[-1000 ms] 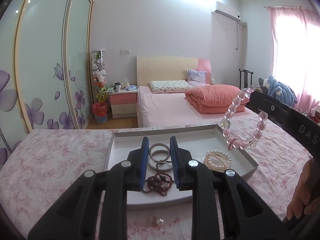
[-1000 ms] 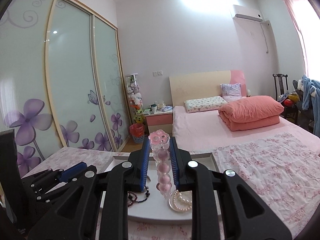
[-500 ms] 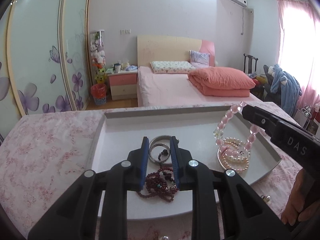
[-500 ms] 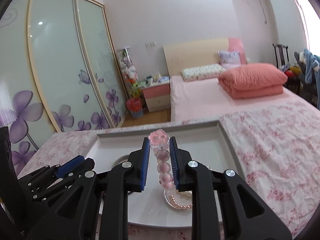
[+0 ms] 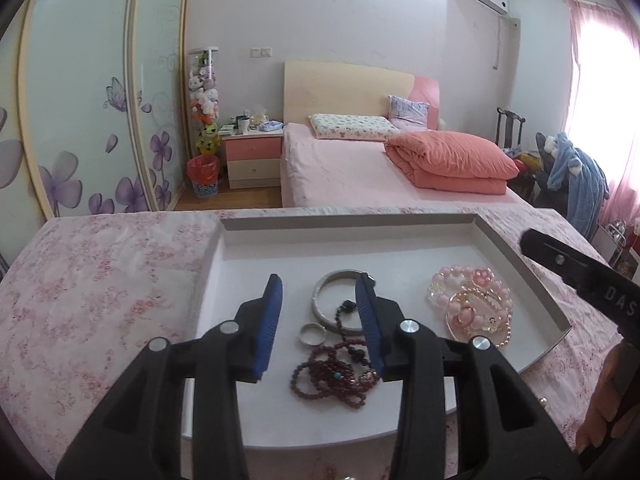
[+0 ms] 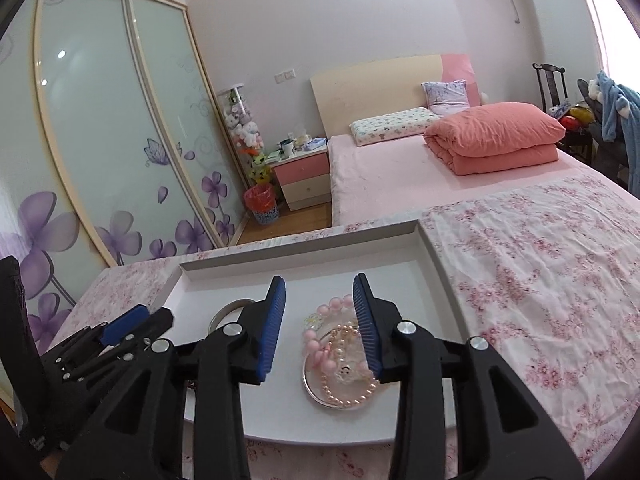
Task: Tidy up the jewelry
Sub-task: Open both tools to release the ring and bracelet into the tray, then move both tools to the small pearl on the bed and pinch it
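Observation:
A white tray point(image 5: 248, 248) lies on the floral cloth. In it are a silver bangle point(image 5: 320, 292), a small silver ring point(image 5: 313, 334), a dark red bead string point(image 5: 332, 376), and at the right a pink bead bracelet point(image 5: 440, 280) lying on a pearl bracelet point(image 5: 502, 336). My left gripper point(image 5: 319, 322) is open and empty above the ring and beads. My right gripper point(image 6: 319, 322) is open and empty just above the pink bracelet point(image 6: 316, 346) and pearls point(image 6: 352, 400); the tray point(image 6: 432, 252) lies under it.
The floral cloth point(image 5: 100, 280) covers the table around the tray. A small pearl piece point(image 5: 543, 401) lies on the cloth right of the tray. A bed point(image 5: 360, 168), nightstand point(image 5: 252, 156) and sliding wardrobe point(image 5: 80, 100) stand beyond.
My right gripper lowered the pink bead bracelet onto the pearl bracelet in the tray and opened, letting it go. My left gripper opened too and dipped closer to the tray.

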Demonstrator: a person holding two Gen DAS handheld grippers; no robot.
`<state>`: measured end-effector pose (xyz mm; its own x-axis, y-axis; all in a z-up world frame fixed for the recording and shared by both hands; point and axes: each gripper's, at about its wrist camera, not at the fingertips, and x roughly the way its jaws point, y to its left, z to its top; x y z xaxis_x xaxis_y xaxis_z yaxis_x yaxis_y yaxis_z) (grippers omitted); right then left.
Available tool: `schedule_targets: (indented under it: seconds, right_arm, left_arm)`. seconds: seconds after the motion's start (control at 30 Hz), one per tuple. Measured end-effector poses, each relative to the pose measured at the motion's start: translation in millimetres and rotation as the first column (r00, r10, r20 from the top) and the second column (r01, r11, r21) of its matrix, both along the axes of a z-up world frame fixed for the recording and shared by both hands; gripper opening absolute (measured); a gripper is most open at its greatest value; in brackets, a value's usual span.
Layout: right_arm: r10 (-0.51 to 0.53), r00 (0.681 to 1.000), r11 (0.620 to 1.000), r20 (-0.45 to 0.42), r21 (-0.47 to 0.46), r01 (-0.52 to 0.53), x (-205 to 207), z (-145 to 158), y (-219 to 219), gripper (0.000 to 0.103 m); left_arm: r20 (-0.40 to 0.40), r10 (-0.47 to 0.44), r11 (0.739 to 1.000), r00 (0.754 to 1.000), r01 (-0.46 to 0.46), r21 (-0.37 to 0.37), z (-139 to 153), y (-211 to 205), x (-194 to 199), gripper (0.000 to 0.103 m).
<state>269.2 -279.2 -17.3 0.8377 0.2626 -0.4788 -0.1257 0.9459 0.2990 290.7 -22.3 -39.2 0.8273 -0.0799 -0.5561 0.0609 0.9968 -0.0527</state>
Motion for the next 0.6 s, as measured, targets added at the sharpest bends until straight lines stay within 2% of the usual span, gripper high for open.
schedule_targets:
  seconds: [0.27,0.47,0.6]
  right_arm:
    - [0.01,1.0,0.999,-0.028,-0.03,-0.011,-26.1,1.8,-9.1,0.037]
    - [0.05,0.99,0.995,-0.133,-0.079,-0.061,-49.9,-16.8,-19.3,0.037]
    - [0.089,0.97,0.986,-0.227,-0.117,-0.118,-63.3,-37.6,-18.4,0.037]
  left_arm:
    - [0.025,0.023,1.0,0.999,-0.022,-0.011,16.8,24.4,-33.5,0.044]
    - [0.005,0.014,1.0,1.0,-0.014,0.009,15.5,40.5,-70.2,0.052]
    - [-0.04,-0.004,1.0,0.999,0.005,0.028,5.0,47.6,-90.5,0.055]
